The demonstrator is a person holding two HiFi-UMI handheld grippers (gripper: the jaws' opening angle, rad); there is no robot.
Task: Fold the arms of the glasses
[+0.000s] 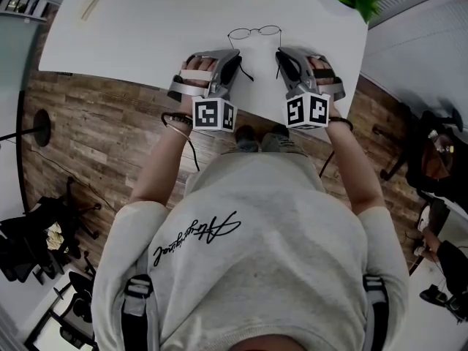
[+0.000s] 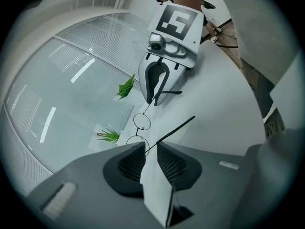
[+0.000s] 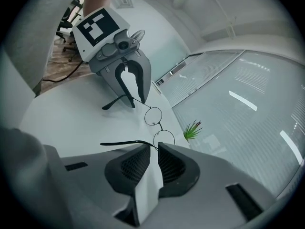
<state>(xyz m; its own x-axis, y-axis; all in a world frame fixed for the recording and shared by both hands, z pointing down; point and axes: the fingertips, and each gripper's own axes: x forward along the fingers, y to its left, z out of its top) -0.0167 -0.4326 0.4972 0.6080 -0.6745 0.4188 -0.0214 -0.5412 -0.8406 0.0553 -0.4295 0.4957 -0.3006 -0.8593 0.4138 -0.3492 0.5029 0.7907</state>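
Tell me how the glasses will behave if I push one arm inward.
Probably very light: the glasses are thin wire. The slim arms likely flex, so press gently. On the smooth white table they may skid instead of folding.

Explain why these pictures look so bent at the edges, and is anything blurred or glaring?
Head view: the wide lens bows the white table edge; light is even, the glasses sharp but tiny. Left gripper view: dark round border, bright streaks glare on the glass wall. Right gripper view: same border and streaks; the right tool looms large below.
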